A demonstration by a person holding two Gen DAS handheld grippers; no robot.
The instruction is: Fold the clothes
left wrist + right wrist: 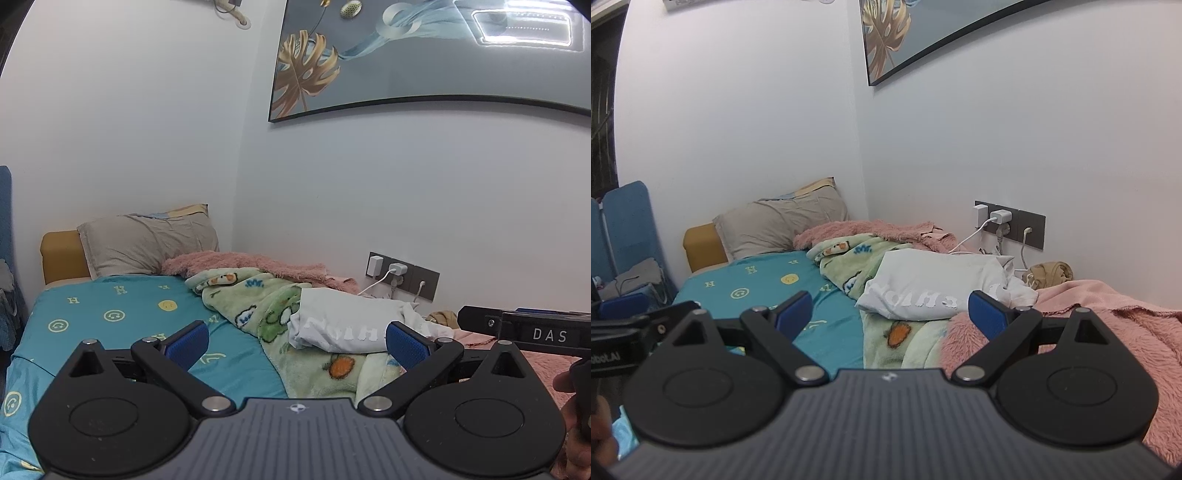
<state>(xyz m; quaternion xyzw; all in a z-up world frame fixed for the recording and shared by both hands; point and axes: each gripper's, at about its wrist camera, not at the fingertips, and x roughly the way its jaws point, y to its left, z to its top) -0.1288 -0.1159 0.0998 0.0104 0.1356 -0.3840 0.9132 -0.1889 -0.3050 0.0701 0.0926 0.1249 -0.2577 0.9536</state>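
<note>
Tan bundle (1051, 275) clear in right view — left barely.

White walls meet in a corner behind the bed (110, 314); a framed leaf painting (424, 55) hangs above a grey socket panel (424, 278)

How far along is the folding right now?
Nothing looks folded yet. The white printed garment lies crumpled on the green cartoon fleece blanket. Both the left gripper and right gripper are open and empty, short of it. Grasping, spreading and folding all remain.
</note>
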